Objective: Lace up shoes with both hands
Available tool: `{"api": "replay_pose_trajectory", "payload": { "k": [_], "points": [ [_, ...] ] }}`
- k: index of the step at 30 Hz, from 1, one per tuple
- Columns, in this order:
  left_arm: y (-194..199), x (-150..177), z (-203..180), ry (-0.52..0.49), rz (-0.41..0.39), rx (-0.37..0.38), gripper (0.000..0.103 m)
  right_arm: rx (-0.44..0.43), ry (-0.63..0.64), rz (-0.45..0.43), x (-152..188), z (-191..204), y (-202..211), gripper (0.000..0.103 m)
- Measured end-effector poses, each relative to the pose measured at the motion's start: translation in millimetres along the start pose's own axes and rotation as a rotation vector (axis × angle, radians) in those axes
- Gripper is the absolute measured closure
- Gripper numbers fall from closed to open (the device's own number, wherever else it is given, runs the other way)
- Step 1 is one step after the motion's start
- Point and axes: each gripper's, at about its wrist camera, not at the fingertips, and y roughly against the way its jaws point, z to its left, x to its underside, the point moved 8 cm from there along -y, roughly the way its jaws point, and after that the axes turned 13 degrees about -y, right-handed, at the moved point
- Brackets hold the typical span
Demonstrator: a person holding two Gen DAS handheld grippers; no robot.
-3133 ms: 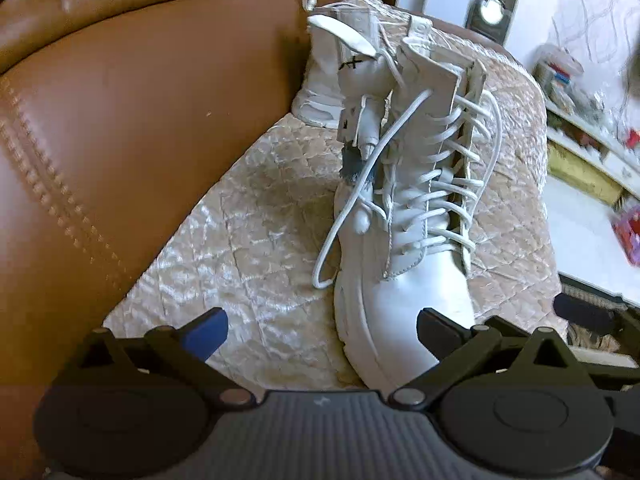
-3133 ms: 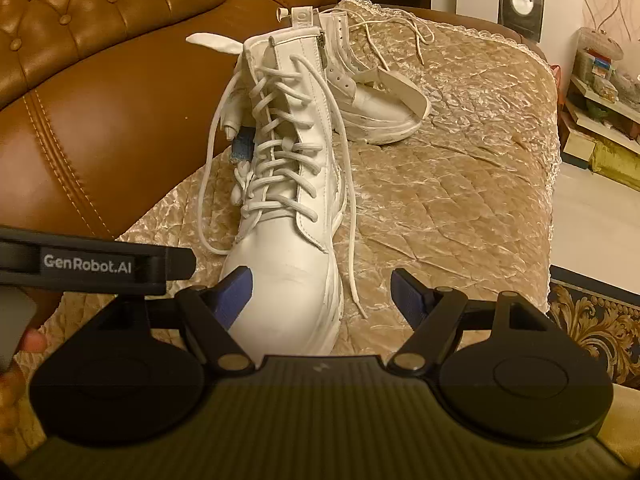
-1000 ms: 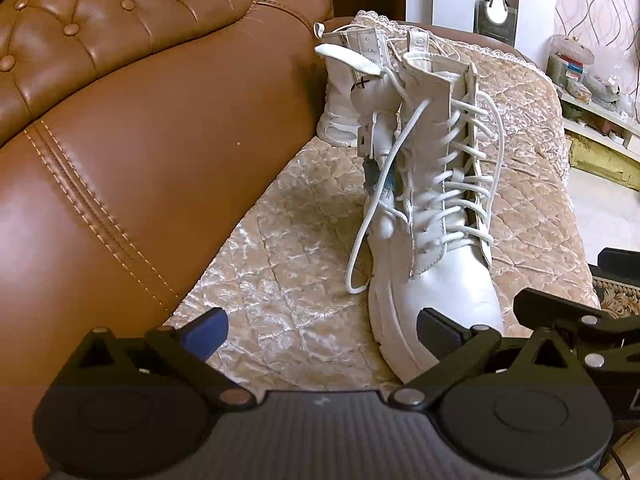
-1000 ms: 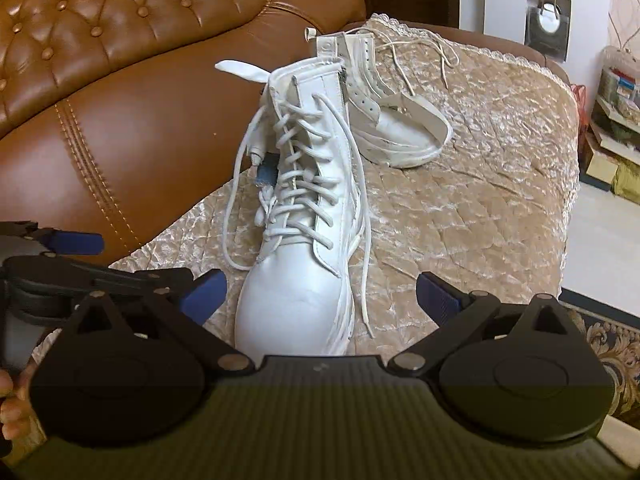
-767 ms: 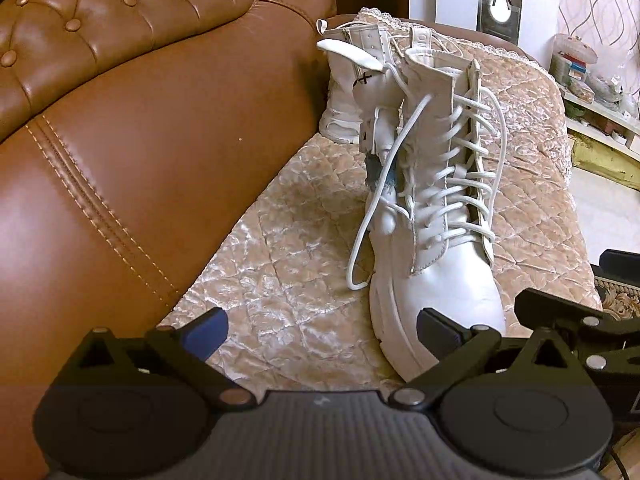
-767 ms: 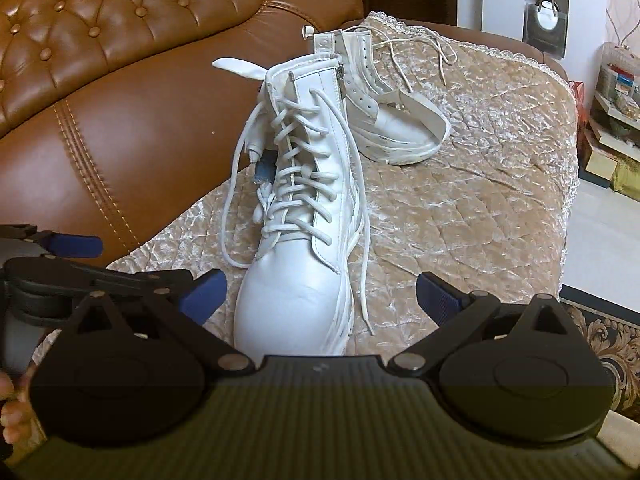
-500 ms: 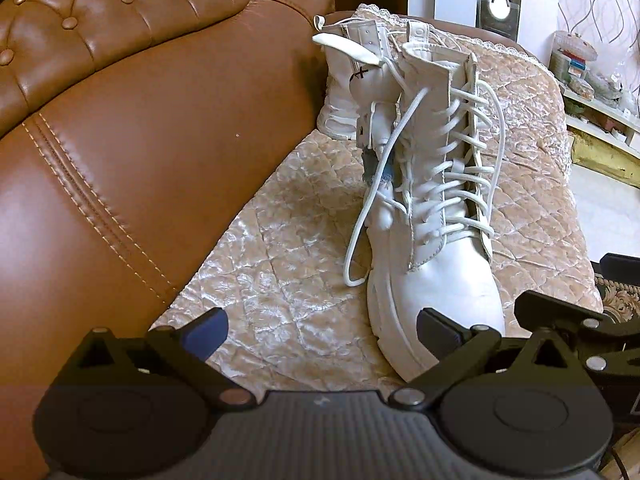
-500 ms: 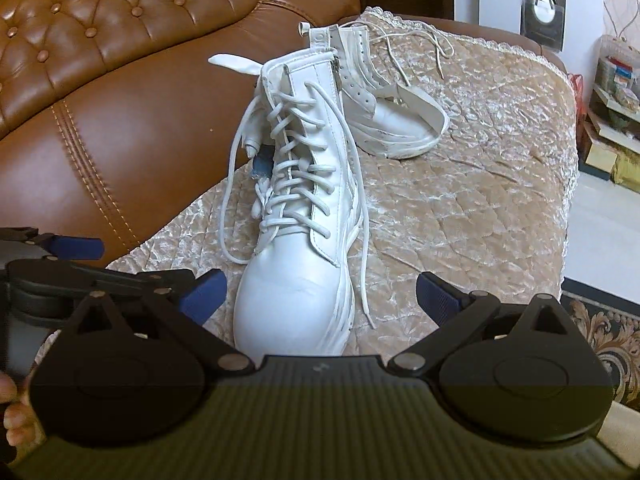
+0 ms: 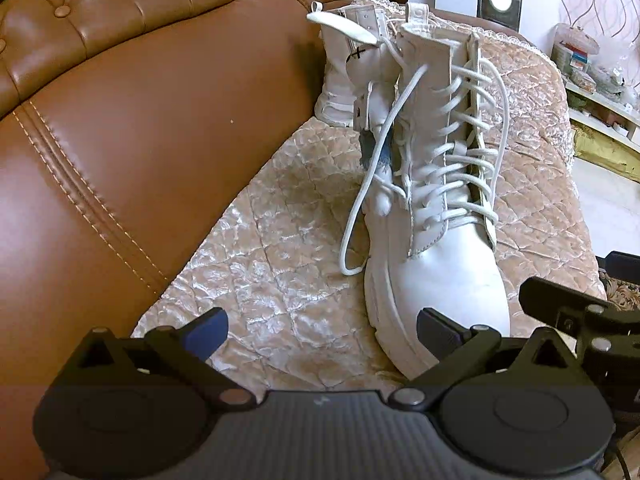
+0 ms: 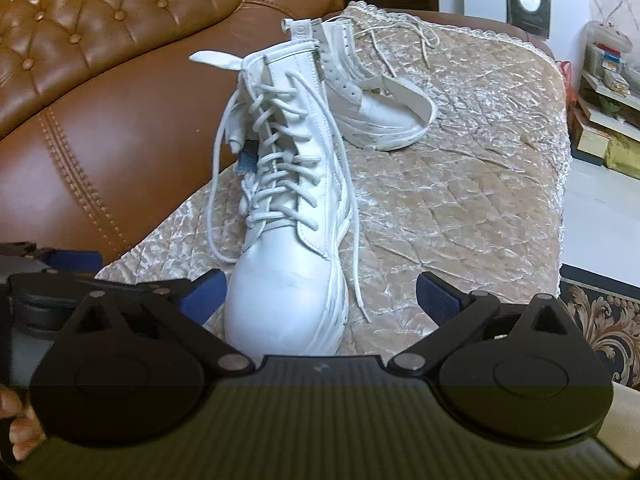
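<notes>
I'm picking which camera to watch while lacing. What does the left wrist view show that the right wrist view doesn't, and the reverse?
Only the left wrist view shows the near boot's sofa-facing side, where a lace loop hangs down to the cover.

Only the right wrist view shows the far boot nearly whole with its laces loose on the cover, the near boot's free lace end beside its sole, and part of a hand.

Both show the near boot upright on the quilted cover against the brown sofa back, with the left gripper and right gripper open and empty.

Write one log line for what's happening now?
left gripper: open | right gripper: open | near boot: upright, laces loose | nothing gripped
</notes>
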Motion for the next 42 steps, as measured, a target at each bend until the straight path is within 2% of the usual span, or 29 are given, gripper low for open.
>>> {"api": "replay_pose_trajectory", "payload": {
  "k": [42],
  "points": [
    [-4.5, 9.8, -0.9, 0.031, 0.020, 0.005, 0.000, 0.020, -0.006, -0.010, 5.9, -1.8, -2.7, 0.000]
  ]
}}
